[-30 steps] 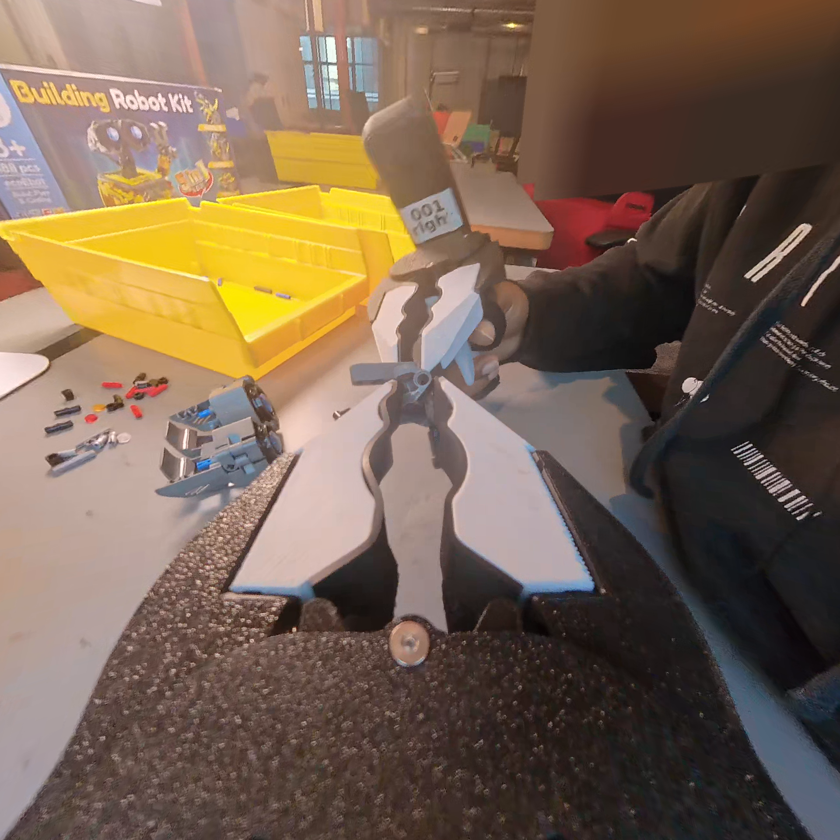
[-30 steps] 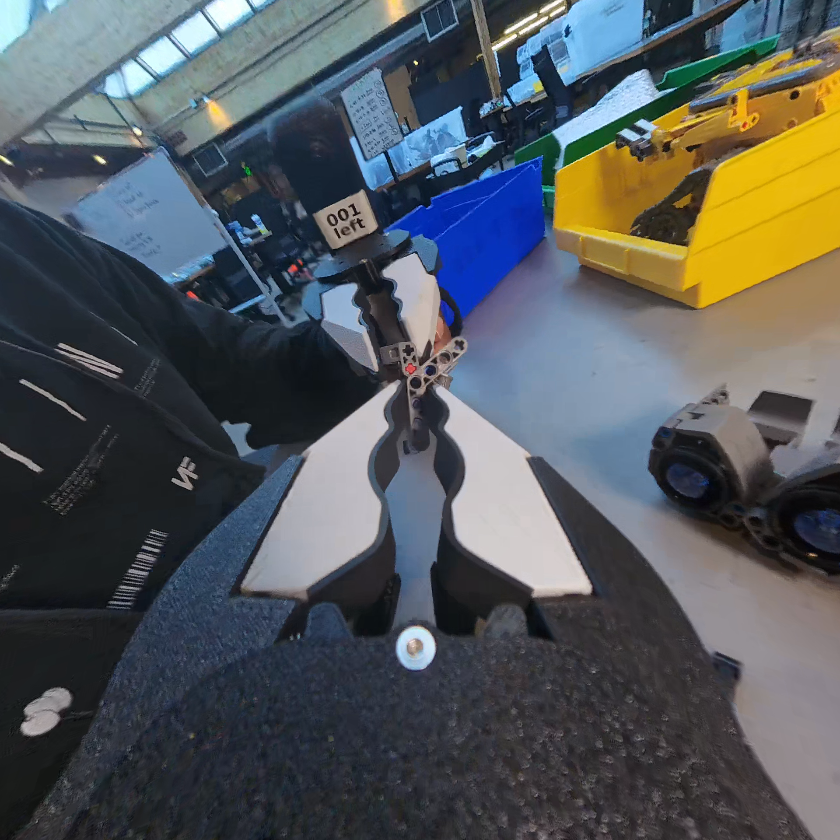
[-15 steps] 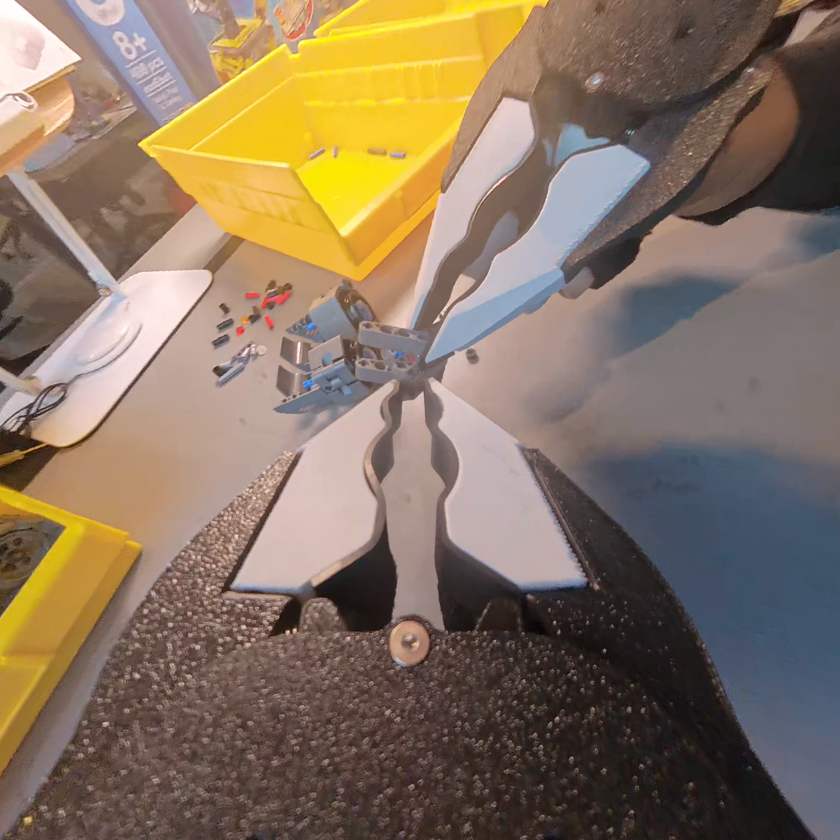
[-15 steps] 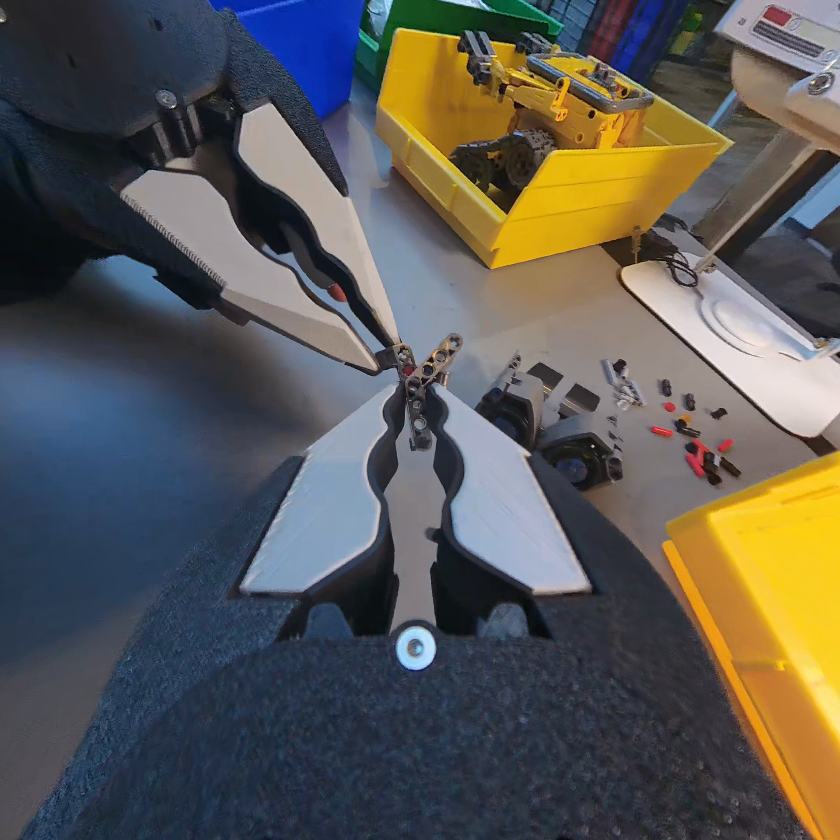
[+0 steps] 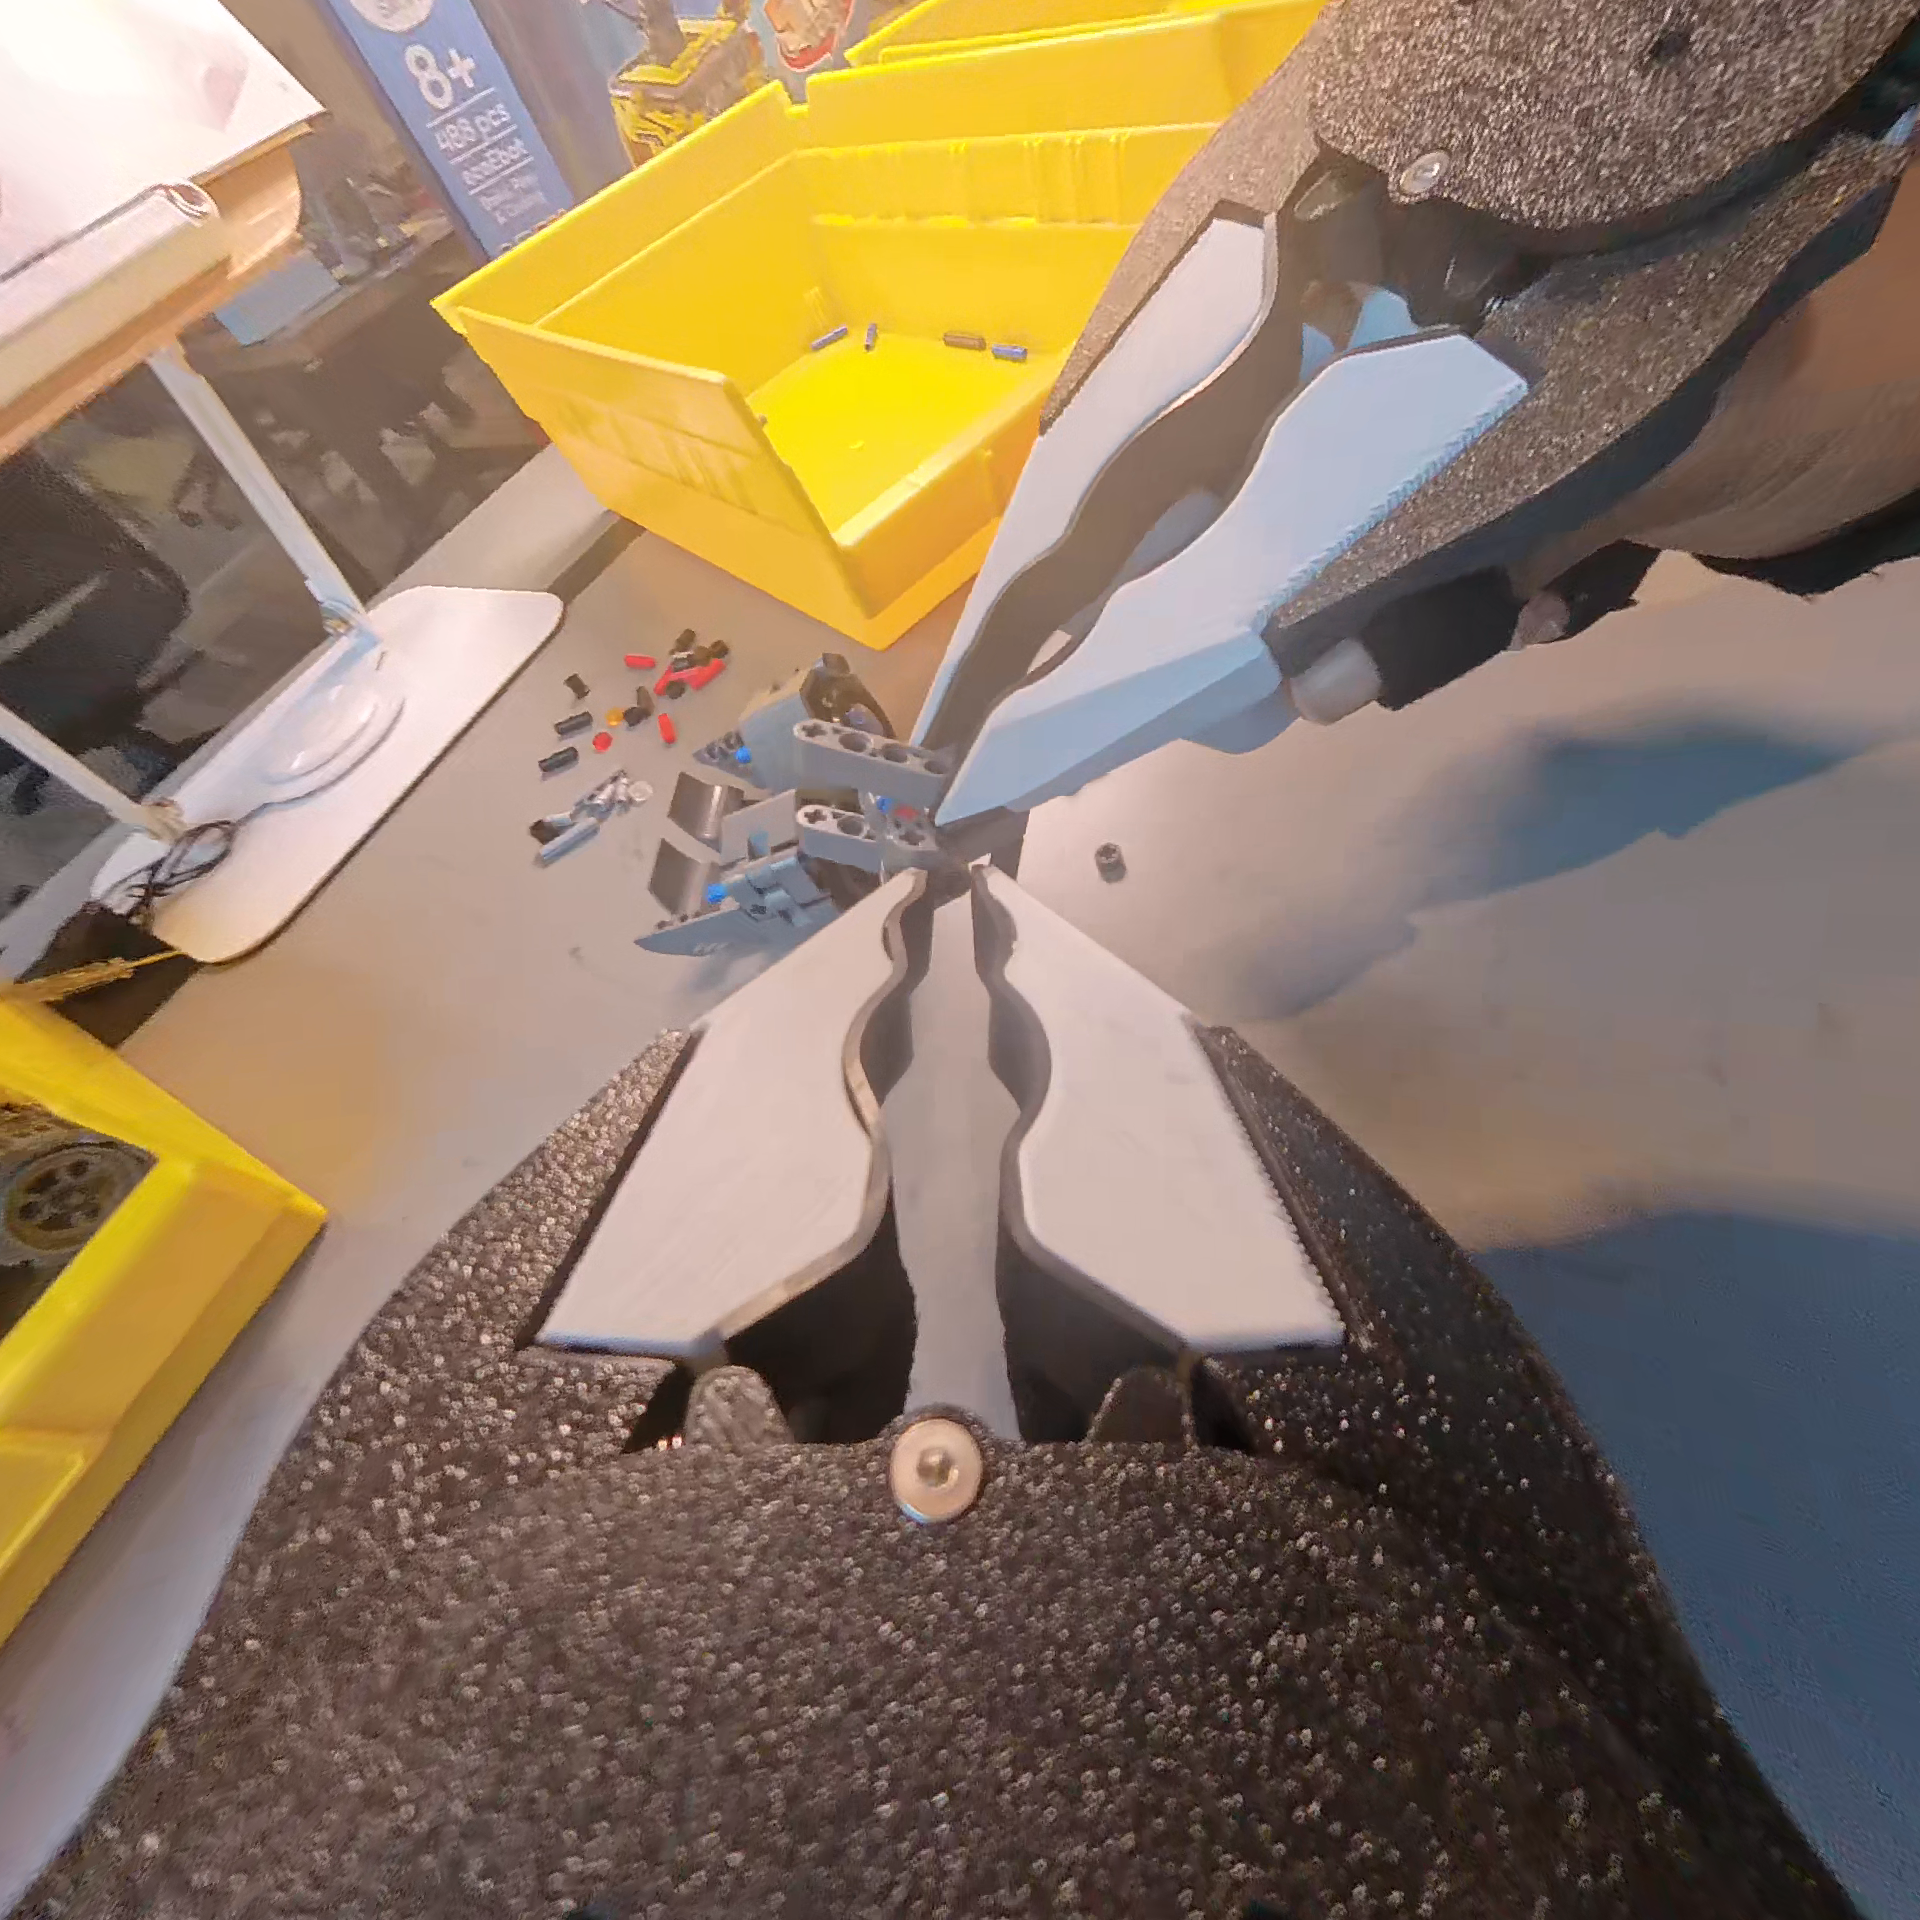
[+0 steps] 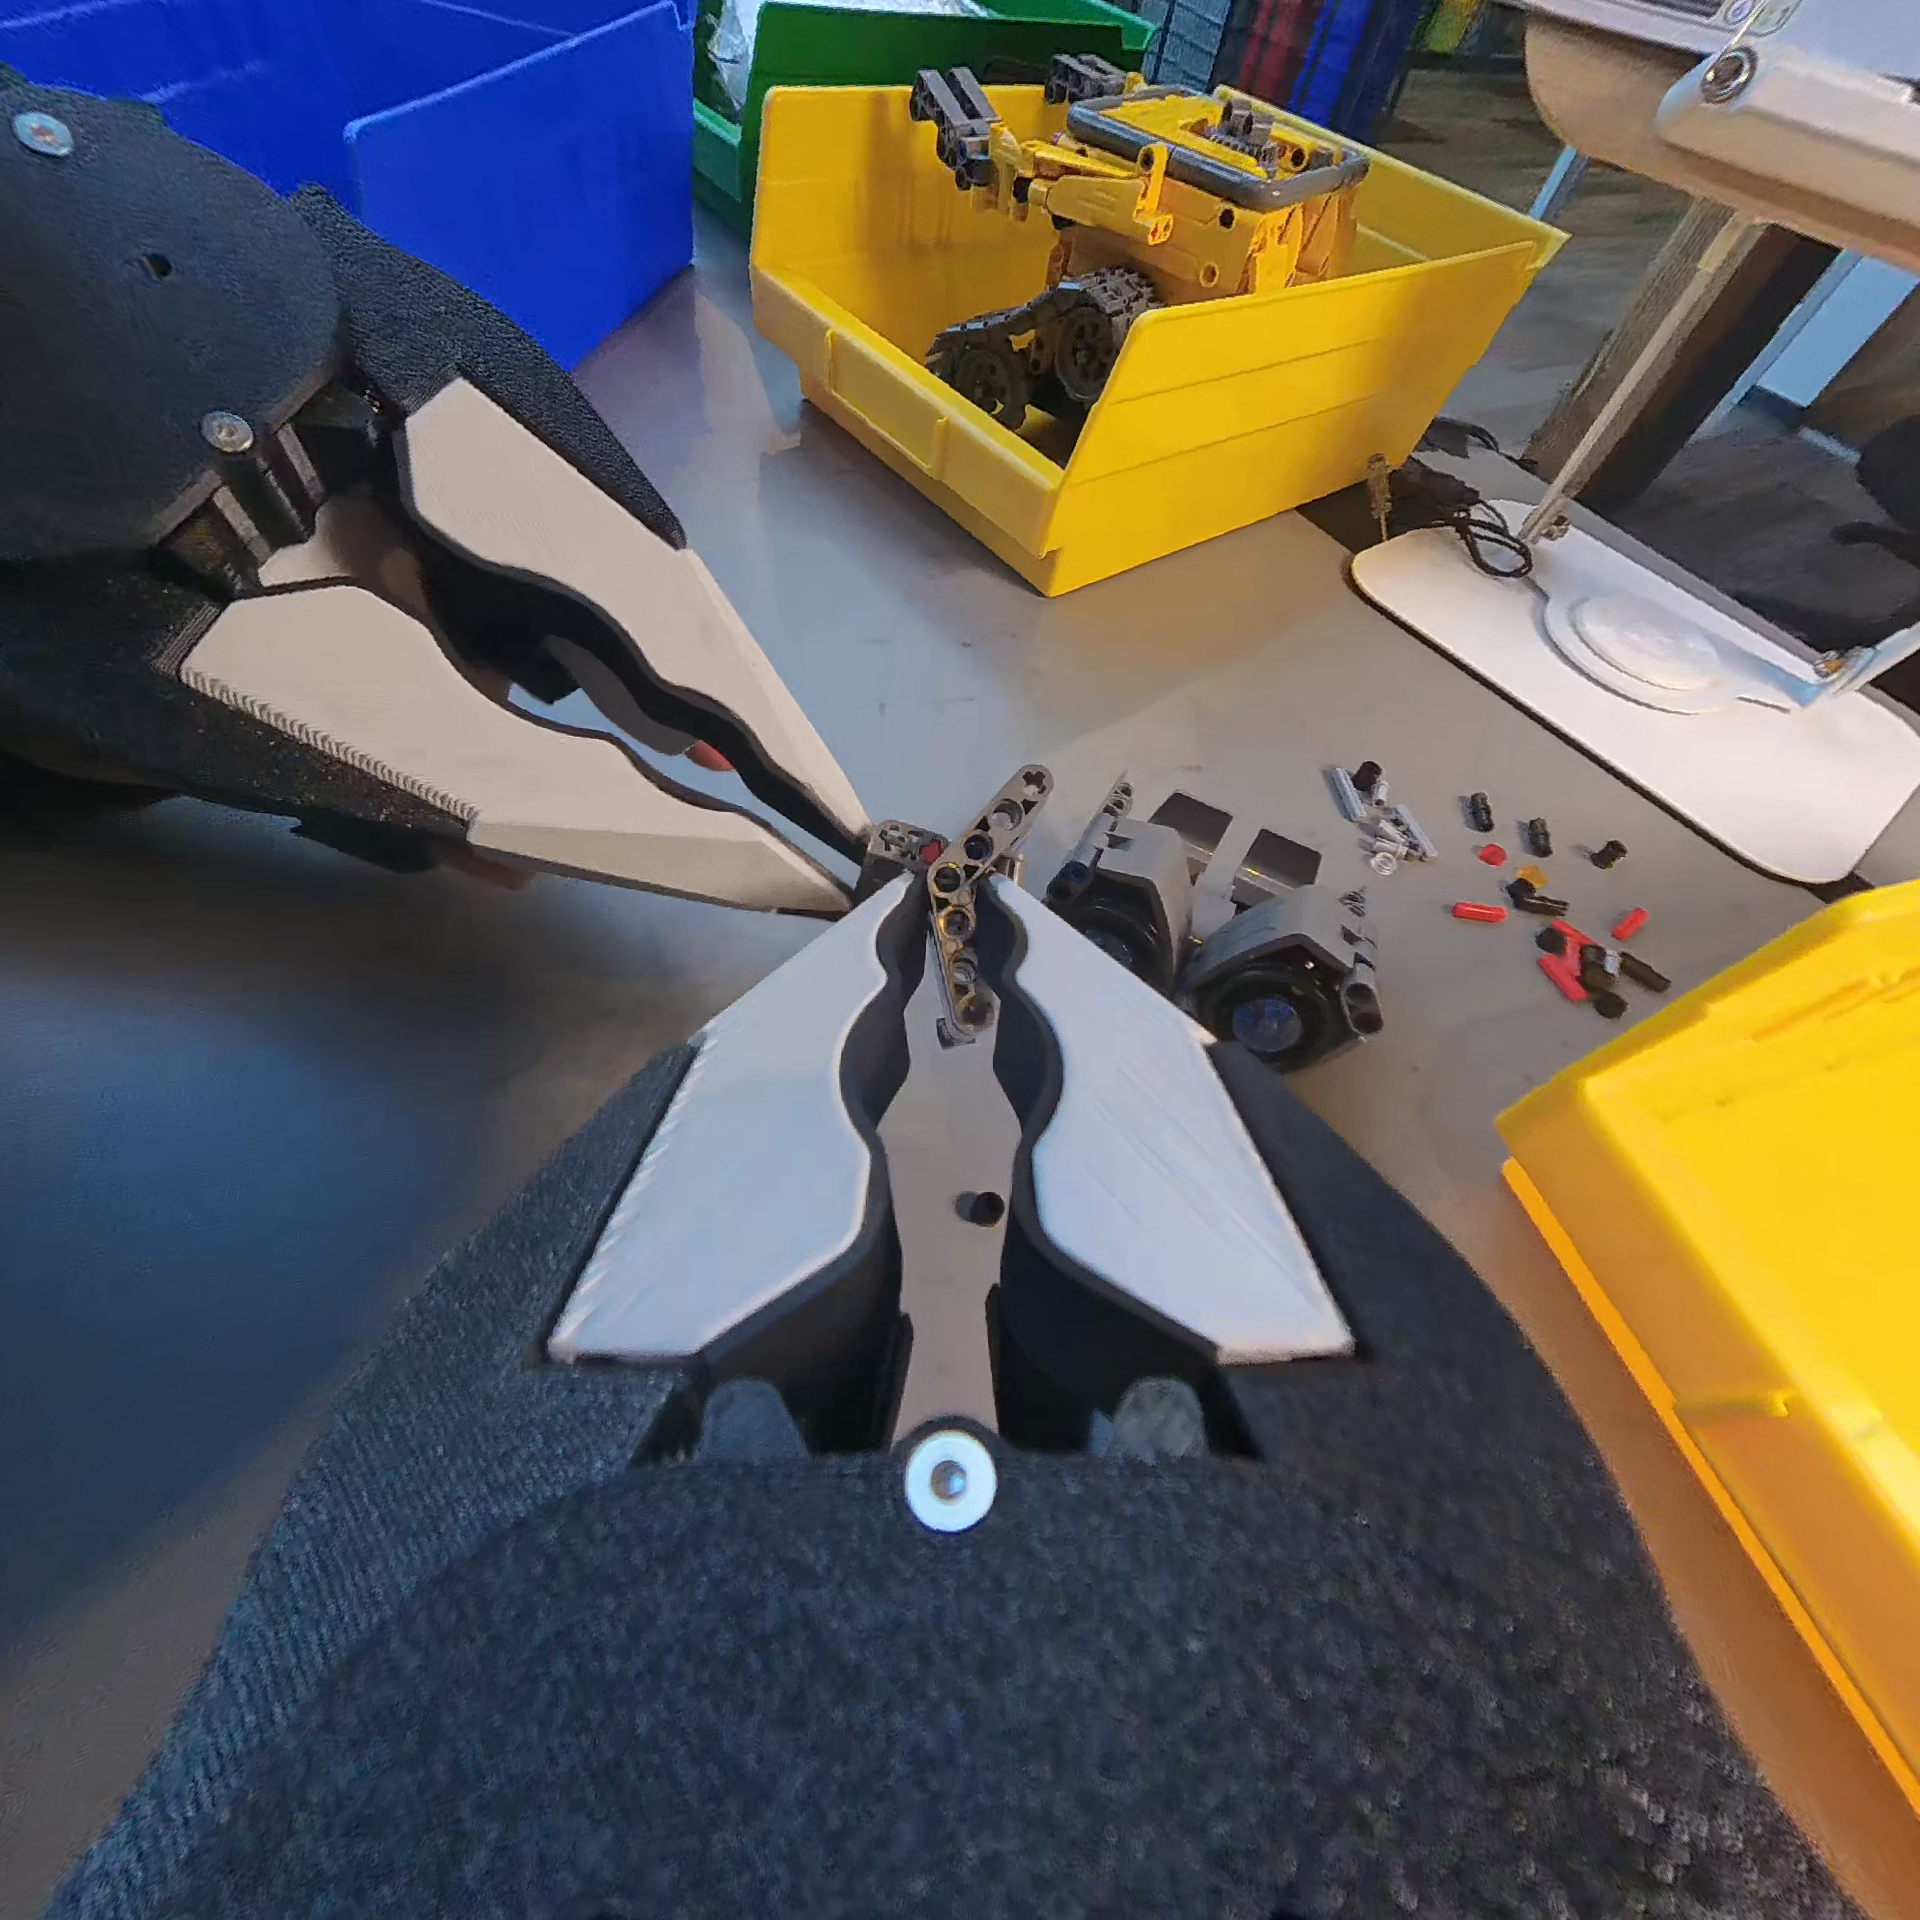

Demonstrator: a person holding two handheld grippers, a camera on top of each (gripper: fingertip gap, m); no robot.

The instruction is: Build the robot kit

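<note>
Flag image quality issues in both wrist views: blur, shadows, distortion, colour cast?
Left wrist view: sharp at the left gripper, warm cast on the yellow bin, large blue-grey shadow on the table, fisheye bending at the edges. Right wrist view: grey beam in the right gripper is crisp, bottom-left table is dark and smeared, the edges bowed.
</note>
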